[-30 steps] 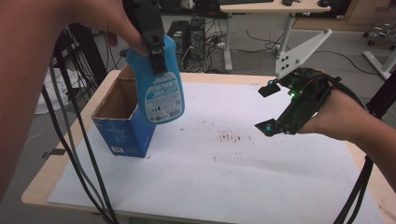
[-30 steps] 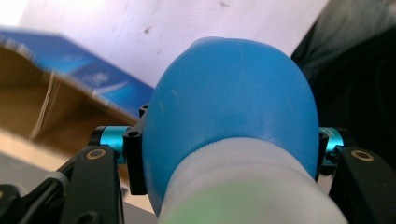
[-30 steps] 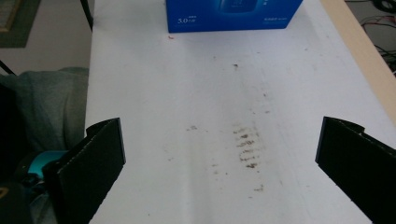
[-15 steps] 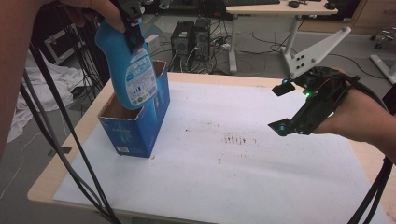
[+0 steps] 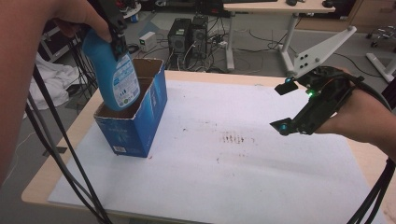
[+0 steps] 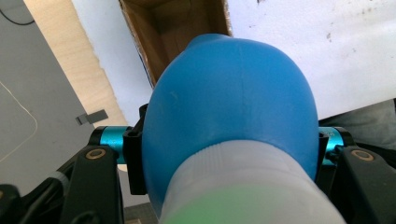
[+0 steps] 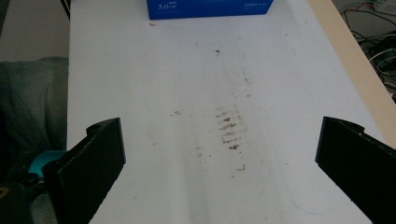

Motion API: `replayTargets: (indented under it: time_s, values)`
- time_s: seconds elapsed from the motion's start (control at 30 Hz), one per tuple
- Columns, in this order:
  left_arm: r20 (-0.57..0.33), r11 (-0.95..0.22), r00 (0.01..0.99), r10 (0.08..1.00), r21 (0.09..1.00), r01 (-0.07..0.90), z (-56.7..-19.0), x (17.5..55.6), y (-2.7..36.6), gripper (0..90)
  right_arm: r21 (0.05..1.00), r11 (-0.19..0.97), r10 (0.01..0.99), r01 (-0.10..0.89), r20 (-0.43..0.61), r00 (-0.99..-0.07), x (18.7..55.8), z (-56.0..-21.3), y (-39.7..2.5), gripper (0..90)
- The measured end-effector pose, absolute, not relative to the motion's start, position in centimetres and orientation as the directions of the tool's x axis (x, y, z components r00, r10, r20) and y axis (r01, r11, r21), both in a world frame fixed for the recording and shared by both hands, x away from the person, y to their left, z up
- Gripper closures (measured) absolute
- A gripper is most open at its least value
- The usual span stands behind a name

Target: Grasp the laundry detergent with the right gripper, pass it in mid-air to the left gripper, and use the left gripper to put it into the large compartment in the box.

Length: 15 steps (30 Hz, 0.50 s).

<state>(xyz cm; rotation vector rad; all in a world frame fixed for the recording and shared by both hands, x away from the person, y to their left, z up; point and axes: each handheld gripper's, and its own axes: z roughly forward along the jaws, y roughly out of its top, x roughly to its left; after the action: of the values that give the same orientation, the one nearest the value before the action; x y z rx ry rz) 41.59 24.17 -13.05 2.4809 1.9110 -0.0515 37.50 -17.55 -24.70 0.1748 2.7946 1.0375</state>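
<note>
Over the box [image 5: 135, 126], the bottle [image 5: 114, 77] stands near-upright, base down.

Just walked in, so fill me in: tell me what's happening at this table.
A person's left gripper is clamped on a blue bottle, whose base is inside the open top of a blue box on the table. The right gripper hangs open above the sheet, holding nothing.

The left tongs [image 5: 116, 35] point steeply downward from a raised hand [image 5: 77, 18], jaws clamped tight on a load. Well apart to their right, the right tongs [image 5: 286, 107] hover level, jaws spread wide, forearm [image 5: 369, 123] extended behind.
</note>
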Motion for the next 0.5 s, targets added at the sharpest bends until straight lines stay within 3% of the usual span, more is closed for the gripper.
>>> replayTargets:
  time_s: [0.33,0.5]
  values:
    - [-0.043,-0.323,0.322,0.946,-0.032,0.946,-17.1,43.0,24.8,38.4,0.648,0.758,0.171,0.066,-0.100,-0.980,37.7,-25.4,-17.6,0.6]
    - [-0.035,-0.413,0.412,0.910,-0.033,0.910,-19.2,43.4,24.8,38.4,0.650,0.756,0.184,0.081,-0.092,-0.979,37.7,-25.7,-17.9,0.6]
